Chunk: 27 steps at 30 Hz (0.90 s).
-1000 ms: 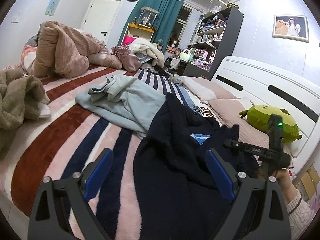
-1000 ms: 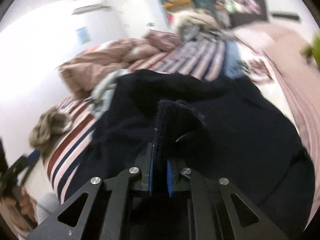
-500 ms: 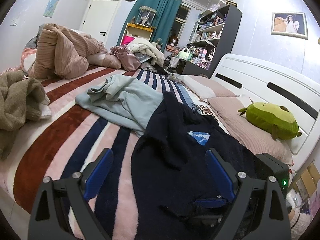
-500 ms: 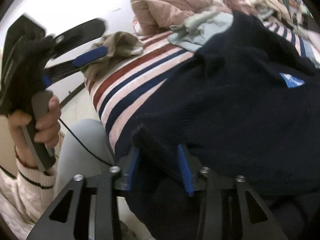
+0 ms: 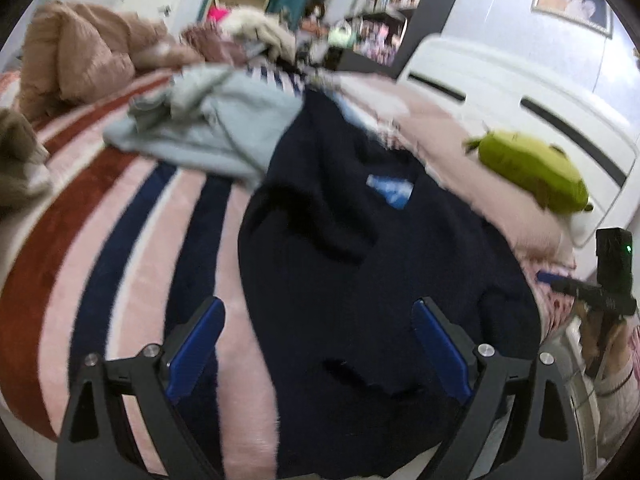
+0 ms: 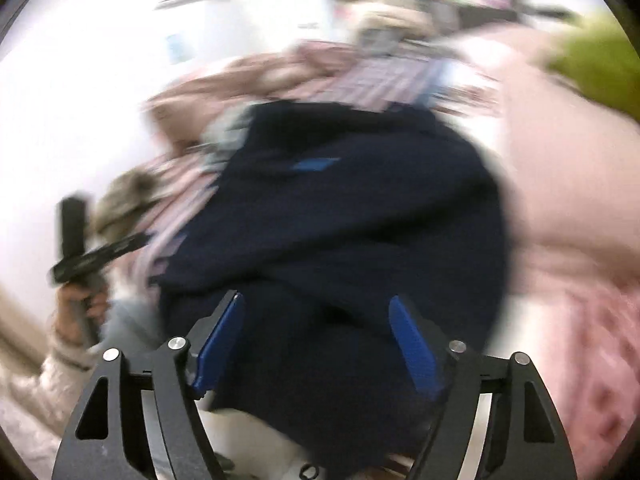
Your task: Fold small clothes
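A dark navy sweater point(image 5: 360, 264) with a small blue label point(image 5: 390, 192) lies rumpled on the striped bed blanket; it also fills the right wrist view point(image 6: 340, 220). My left gripper point(image 5: 320, 344) is open and empty above the sweater's near left part. My right gripper point(image 6: 316, 336) is open and empty just over the sweater's near hem; the view is blurred. The right gripper also shows at the right edge of the left wrist view point(image 5: 588, 292). The left gripper shows at the left of the right wrist view point(image 6: 92, 256).
A light blue garment point(image 5: 208, 124) lies beyond the sweater. A brown duvet point(image 5: 76, 56) and an olive garment point(image 5: 20, 160) are at the left. A green plush toy point(image 5: 532, 172) rests on pink pillows point(image 5: 436, 140) by the white headboard point(image 5: 520, 92). Shelves stand behind.
My right gripper let go of the sweater's edge and opened wide, then swung back over the hem. My left gripper tilted down closer over the sweater.
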{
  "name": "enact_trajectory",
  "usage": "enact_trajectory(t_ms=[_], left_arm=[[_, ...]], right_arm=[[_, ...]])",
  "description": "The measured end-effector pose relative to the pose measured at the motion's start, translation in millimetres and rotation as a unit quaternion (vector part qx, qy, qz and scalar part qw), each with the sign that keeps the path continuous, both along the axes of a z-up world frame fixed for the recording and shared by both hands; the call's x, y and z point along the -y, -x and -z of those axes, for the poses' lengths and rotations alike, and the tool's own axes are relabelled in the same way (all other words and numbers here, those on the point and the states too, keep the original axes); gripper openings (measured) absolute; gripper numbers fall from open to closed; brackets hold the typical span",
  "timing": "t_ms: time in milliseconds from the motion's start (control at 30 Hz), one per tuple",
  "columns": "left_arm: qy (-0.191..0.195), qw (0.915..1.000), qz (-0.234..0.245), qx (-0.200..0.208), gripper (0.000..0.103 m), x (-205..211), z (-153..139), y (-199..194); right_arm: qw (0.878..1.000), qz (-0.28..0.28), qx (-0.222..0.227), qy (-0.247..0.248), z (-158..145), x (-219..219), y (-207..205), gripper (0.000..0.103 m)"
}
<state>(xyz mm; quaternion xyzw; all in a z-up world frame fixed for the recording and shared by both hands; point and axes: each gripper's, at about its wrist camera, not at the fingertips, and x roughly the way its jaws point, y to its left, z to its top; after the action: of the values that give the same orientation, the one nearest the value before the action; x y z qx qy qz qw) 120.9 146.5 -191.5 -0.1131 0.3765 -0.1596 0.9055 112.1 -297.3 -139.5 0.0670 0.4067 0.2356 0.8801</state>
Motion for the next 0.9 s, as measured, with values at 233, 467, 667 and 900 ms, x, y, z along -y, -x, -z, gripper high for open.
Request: enact_trajectory(t_ms=[233,467,667,900], left_arm=[[0.075,0.9932,0.044,-0.078,0.093,4.8,36.4,-25.9],[0.097,0.9872,0.063,-0.11,0.093,21.4,37.8,-40.8],[0.065,0.9893,0.076,-0.106,0.063,49.6,34.5,-38.7],[0.05,0.9903,0.094,-0.089,0.024,62.4,27.1,-17.4]], right_arm=[[0.993,0.033,-0.079,-0.08,41.4,65.8,-9.1,0.079],[0.989,-0.051,-0.096,-0.103,52.2,30.0,-20.8,0.081],[0.986,-0.066,-0.104,-0.111,57.8,10.6,-27.8,0.039],[0.983,-0.047,-0.09,-0.152,50.9,4.7,-20.8,0.01]])
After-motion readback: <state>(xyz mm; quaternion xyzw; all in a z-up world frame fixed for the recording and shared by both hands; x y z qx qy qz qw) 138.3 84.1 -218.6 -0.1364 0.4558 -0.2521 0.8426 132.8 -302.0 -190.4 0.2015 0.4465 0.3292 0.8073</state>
